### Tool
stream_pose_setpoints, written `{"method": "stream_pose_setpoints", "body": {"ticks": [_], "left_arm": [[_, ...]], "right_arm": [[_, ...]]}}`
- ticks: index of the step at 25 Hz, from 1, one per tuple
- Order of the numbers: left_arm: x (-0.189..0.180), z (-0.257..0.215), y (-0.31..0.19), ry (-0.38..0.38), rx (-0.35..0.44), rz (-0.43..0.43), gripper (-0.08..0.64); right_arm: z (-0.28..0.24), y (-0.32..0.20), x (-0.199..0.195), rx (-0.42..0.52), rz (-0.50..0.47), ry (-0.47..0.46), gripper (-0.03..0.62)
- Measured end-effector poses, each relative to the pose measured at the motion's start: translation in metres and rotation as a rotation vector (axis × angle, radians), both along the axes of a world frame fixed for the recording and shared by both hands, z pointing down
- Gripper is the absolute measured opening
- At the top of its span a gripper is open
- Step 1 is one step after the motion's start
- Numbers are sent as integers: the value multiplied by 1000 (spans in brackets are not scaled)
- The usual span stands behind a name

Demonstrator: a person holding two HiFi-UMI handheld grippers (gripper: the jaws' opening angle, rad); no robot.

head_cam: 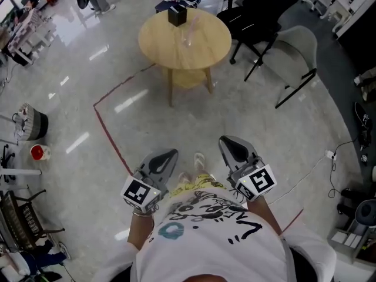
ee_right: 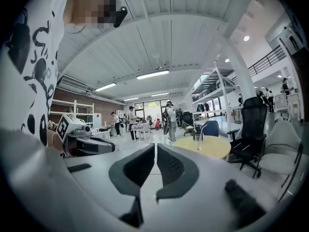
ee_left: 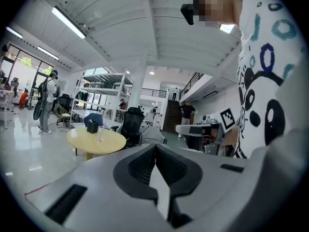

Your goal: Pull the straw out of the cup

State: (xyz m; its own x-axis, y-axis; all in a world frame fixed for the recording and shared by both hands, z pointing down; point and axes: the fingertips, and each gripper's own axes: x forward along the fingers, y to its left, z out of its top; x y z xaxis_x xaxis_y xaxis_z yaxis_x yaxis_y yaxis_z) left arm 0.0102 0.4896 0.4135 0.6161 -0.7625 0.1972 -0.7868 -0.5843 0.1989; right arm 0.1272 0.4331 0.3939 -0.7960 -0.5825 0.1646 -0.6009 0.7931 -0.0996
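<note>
White scribbled shirt (head_cam: pixel 205 228) is nearest; left gripper (head_cam: pixel 166 157) and right gripper (head_cam: pixel 230 143) are both clenched on nothing. The cup (ee_right: pixel 198 141) with straw (ee_right: pixel 202 130) stands on the round table (head_cam: pixel 170 49), well apart at 12 o'clock from them.

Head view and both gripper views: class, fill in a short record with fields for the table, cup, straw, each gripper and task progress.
Table: round, wooden, well ahead of the person
Cup: clear, upright on the table, near a black box
Straw: in the cup, leaning
Left gripper: jaws together, nothing between them
Right gripper: jaws together, nothing between them
Task progress: not begun; both grippers are held near the body, far from the cup
</note>
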Motion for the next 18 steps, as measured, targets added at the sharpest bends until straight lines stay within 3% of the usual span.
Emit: {"method": "stream_pose_setpoints", "body": {"ticks": [7,18], "left_arm": [[-7,-3,-36,-17,10,-6,15],[-7,-20,-156,-29,61,-23,16]], "right_arm": [[3,-44,-15,4,-29,-3,29],[-12,-155,-37,33,-100,-4,29]]}}
